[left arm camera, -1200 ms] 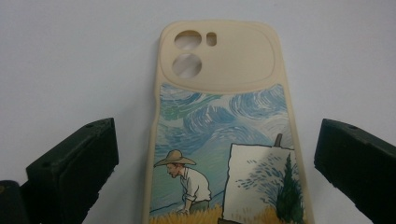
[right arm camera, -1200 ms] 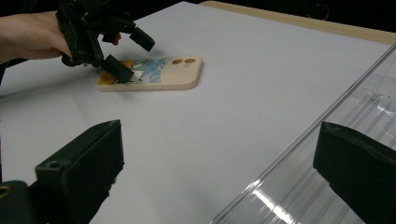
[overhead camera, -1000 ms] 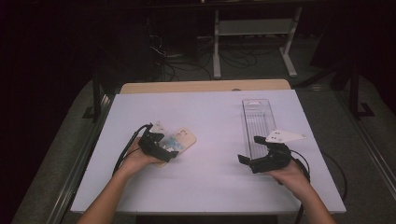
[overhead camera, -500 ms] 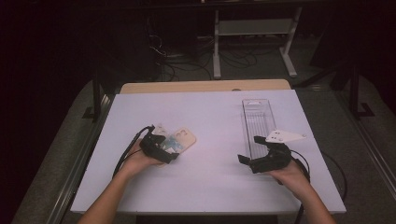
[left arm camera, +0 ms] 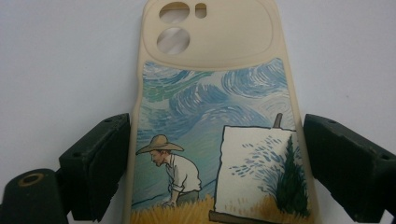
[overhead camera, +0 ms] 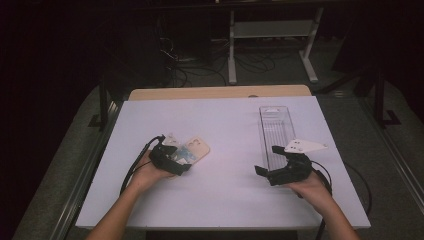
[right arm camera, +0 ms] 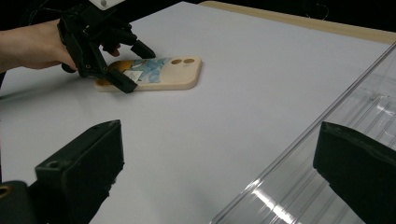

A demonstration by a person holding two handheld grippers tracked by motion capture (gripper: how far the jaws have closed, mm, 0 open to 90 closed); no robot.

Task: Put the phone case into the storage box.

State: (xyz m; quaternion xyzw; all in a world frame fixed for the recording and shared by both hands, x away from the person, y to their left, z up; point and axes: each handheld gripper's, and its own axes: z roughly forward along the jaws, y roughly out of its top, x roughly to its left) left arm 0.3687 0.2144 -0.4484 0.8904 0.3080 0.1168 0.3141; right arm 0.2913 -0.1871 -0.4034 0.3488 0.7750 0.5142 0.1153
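Beige phone case [left arm camera: 212,121] between left gripper [left arm camera: 212,172] jaws

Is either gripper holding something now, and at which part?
Nothing is gripped yet. The left gripper straddles the phone case's lower end; its fingers have just been closing, small gaps remain. The right gripper is empty.

No readable text, labels or numbers anywhere. The phone case [left arm camera: 217,116] between the left gripper's jaws carries only a painted picture, a man in a straw hat at an easel; no lettering.
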